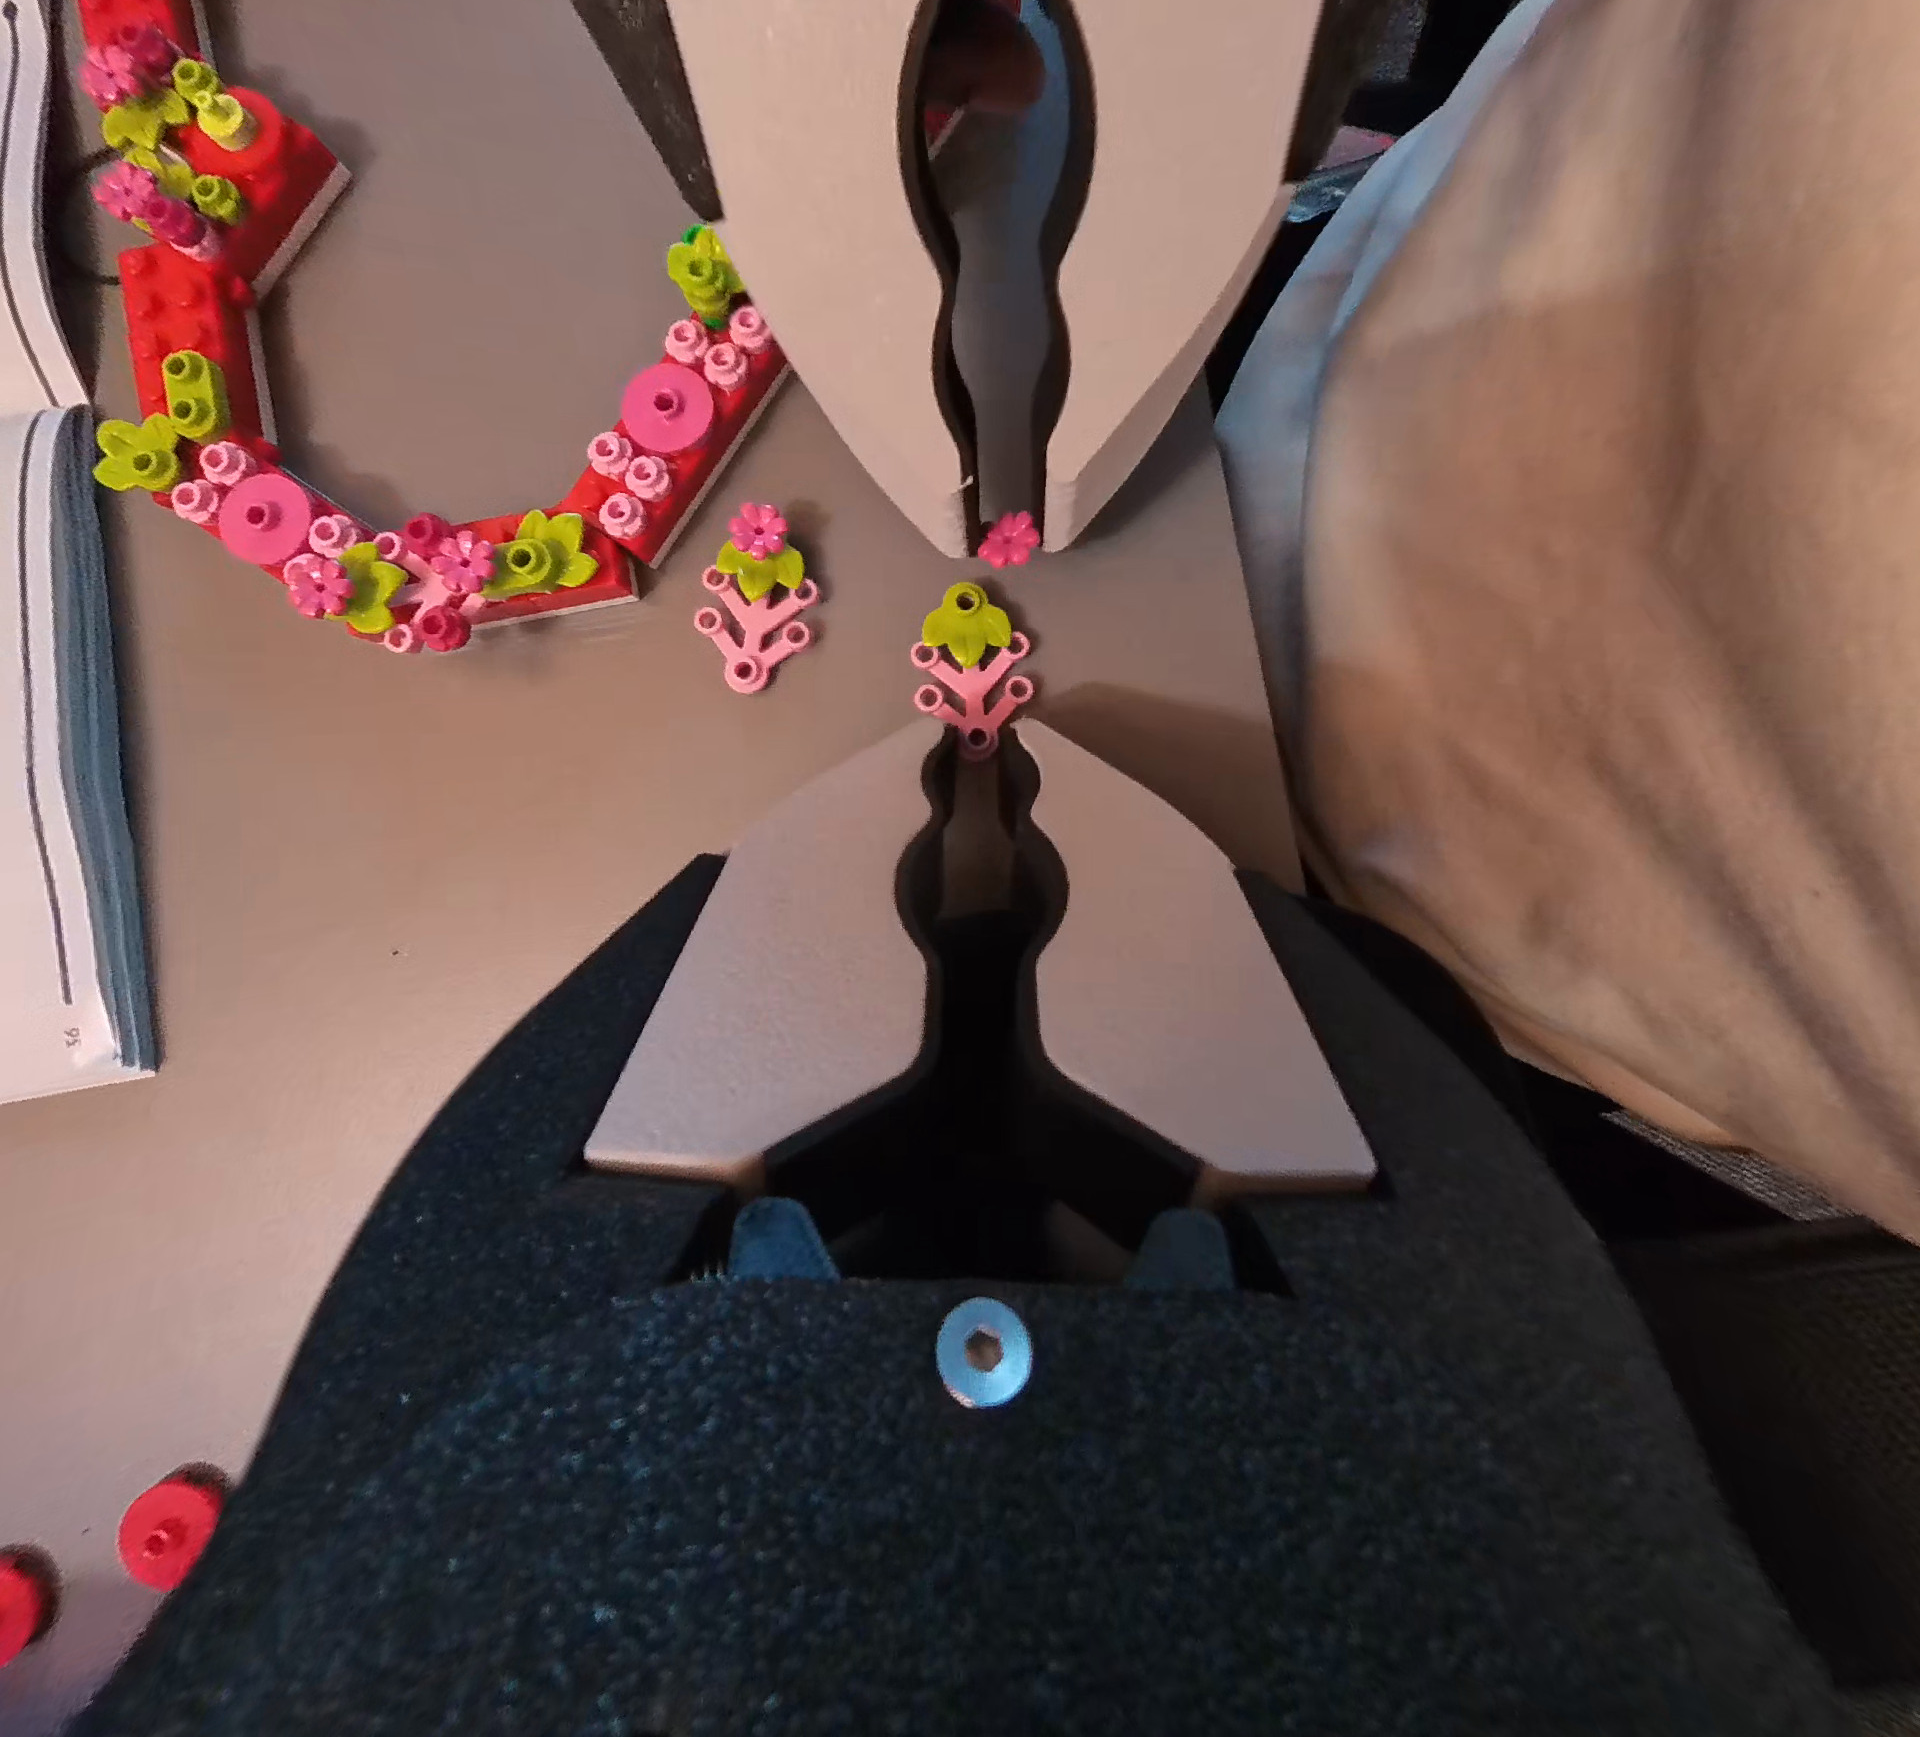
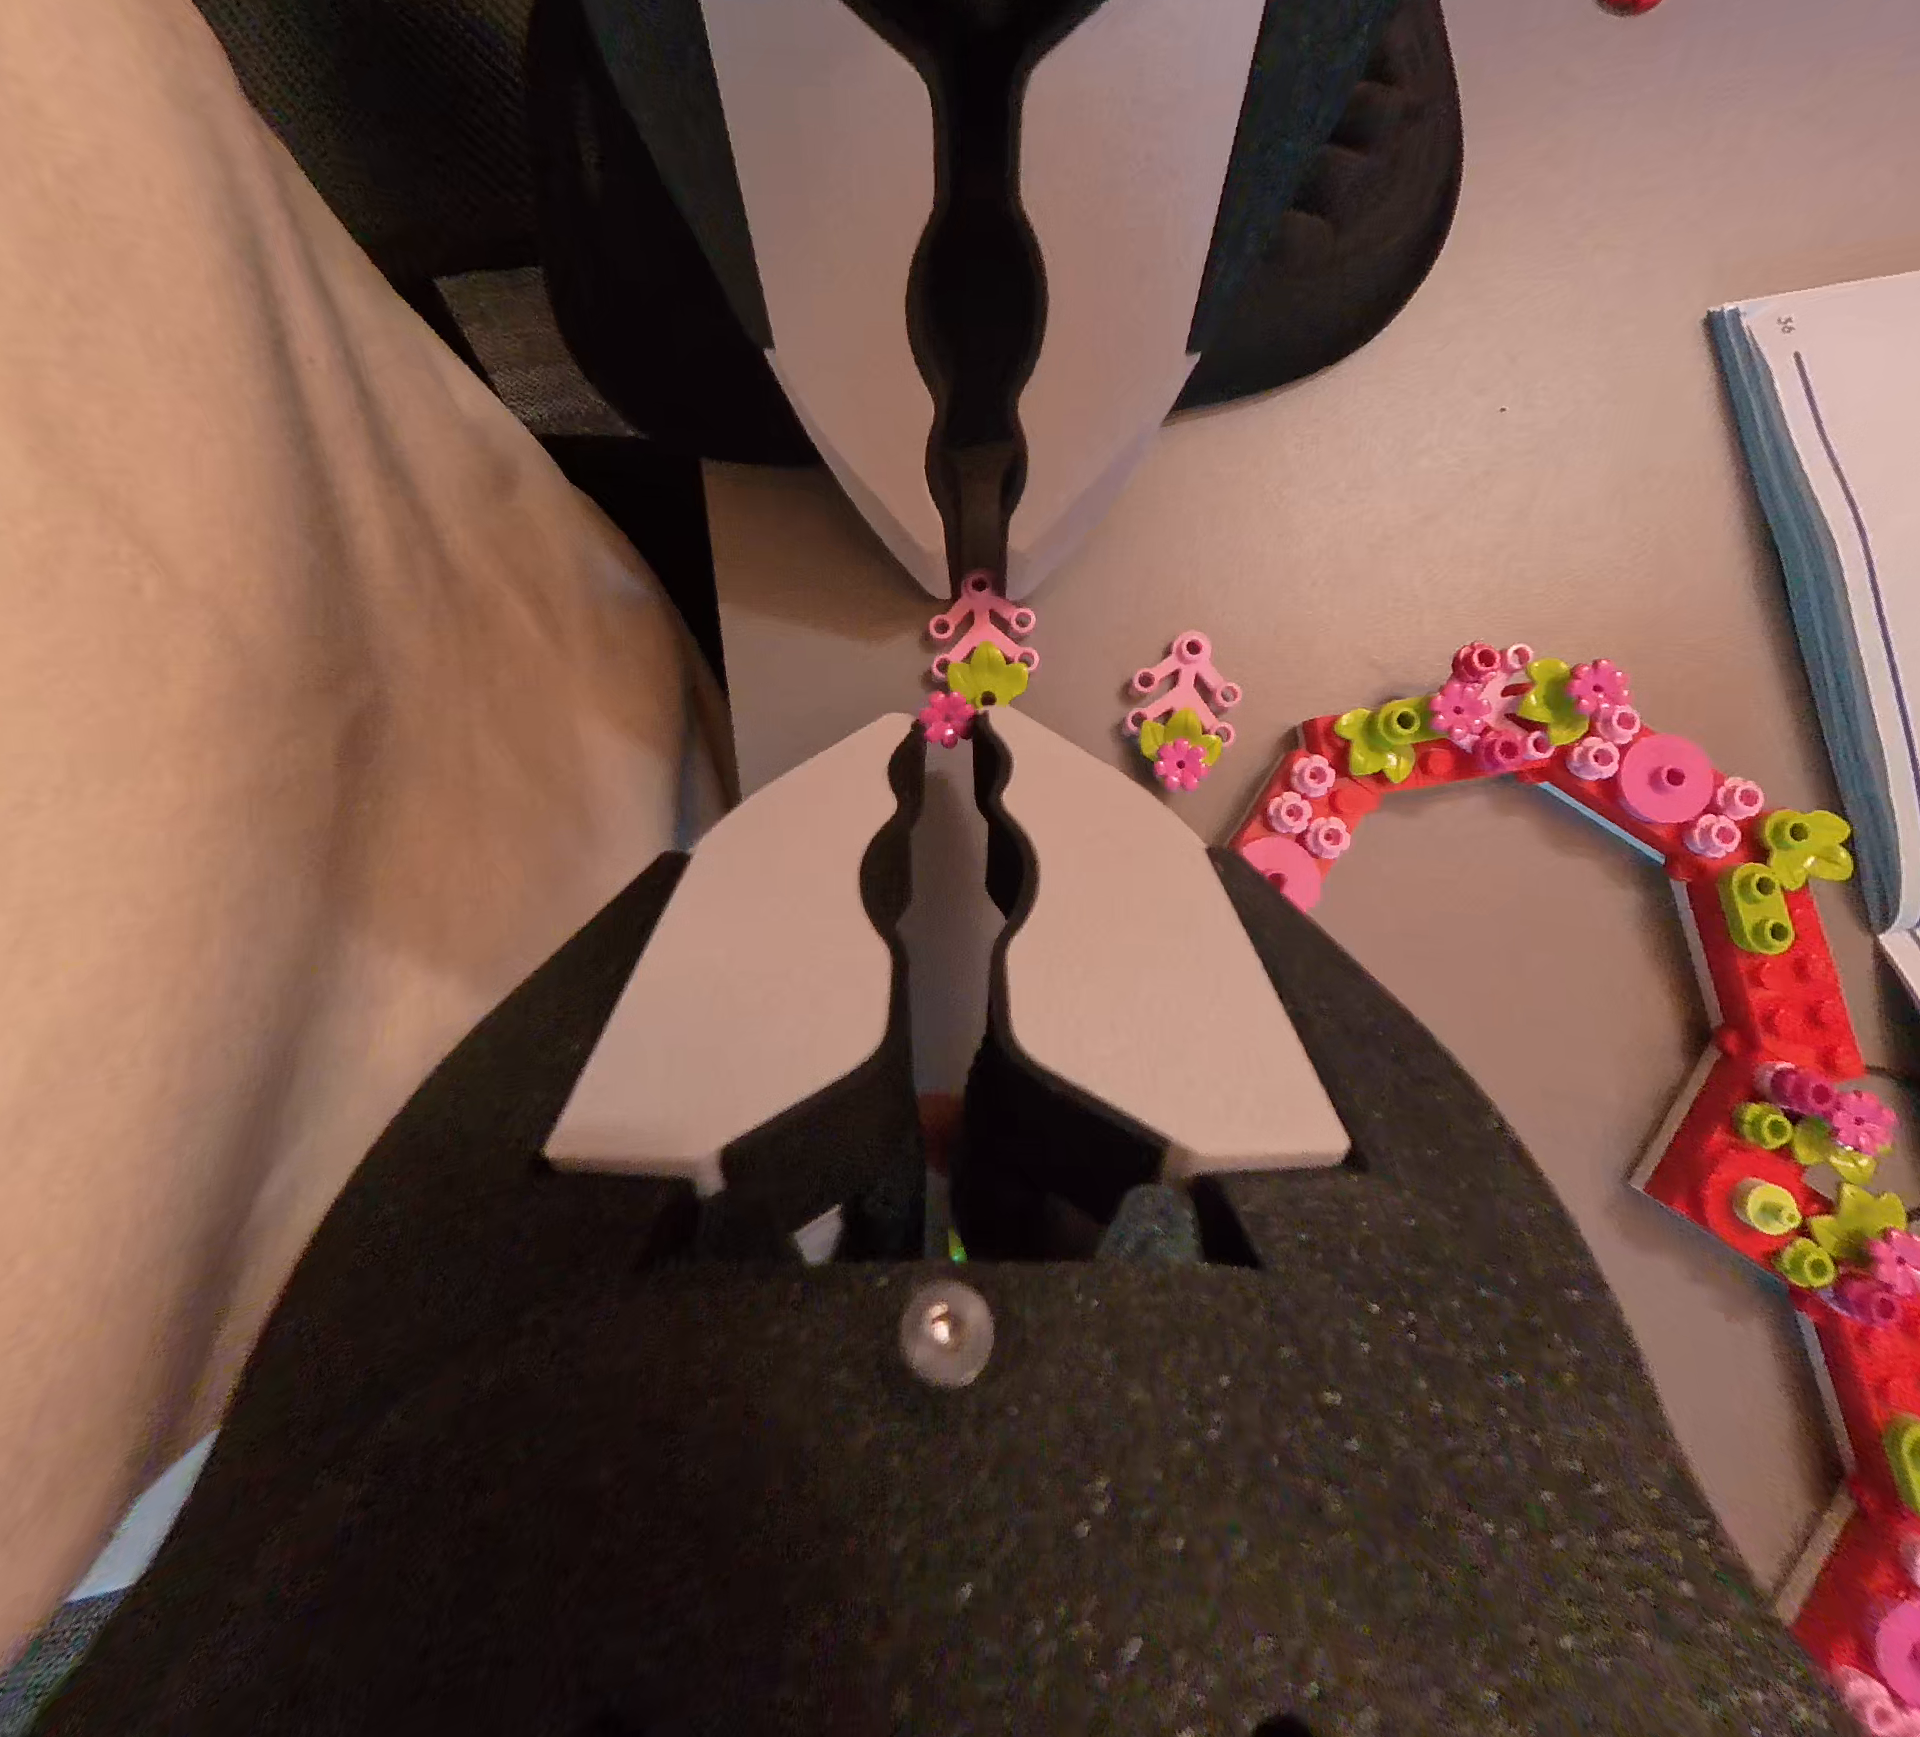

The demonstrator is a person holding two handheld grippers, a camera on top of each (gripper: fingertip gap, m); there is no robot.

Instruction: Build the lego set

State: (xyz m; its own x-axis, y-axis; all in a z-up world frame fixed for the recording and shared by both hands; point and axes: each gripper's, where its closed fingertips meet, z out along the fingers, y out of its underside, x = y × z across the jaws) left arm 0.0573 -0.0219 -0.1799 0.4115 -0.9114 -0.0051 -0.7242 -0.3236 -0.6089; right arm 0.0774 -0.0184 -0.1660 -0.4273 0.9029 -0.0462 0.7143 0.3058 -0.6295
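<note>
We see the left gripper (image 1: 977, 737) pinched on the base of a light-pink branching plastic stem topped by a lime-green leaf piece (image 1: 971, 664), above the grey table (image 1: 436, 856). The right gripper (image 2: 951, 731) clamps a small magenta flower stud (image 2: 945, 717) just beside that leaf. 1 finished pink stem with flower (image 1: 756, 601) lies near the red brick wreath (image 1: 582, 534).

Bare grey tabletop (image 1: 416, 856) is left open between the stapled white booklet (image 1: 62, 752) and the finished pink-and-lime sprig (image 1: 756, 607); passage beyond is blocked by the red flowered brick ring (image 1: 208, 316).
</note>
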